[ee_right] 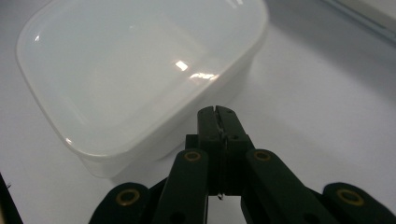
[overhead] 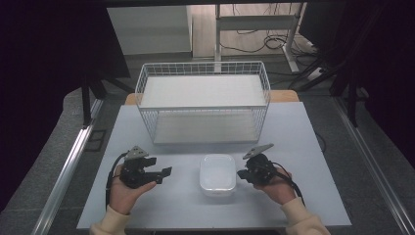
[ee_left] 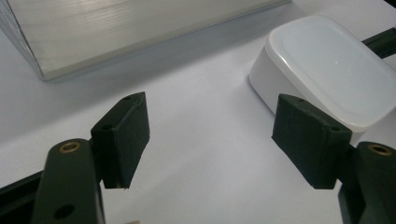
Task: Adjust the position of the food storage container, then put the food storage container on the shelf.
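Observation:
A white lidded plastic container (overhead: pixel 217 174) sits on the pale table (overhead: pixel 293 132) between my two grippers. My left gripper (overhead: pixel 165 173) rests to its left, open, its black pads (ee_left: pixel 122 138) spread wide with bare table between them and the container (ee_left: pixel 327 70) ahead to the right. My right gripper (overhead: pixel 241 173) is just right of the container, shut with nothing held. In the right gripper view its closed tips (ee_right: pixel 217 116) point at the container's side wall (ee_right: pixel 140 70), a little short of it.
A white wire basket (overhead: pixel 203 100) with two shelf levels stands at the back middle of the table; its base edge (ee_left: pixel 116 37) shows in the left gripper view. Table legs and cables (overhead: pixel 274 41) lie on the floor beyond.

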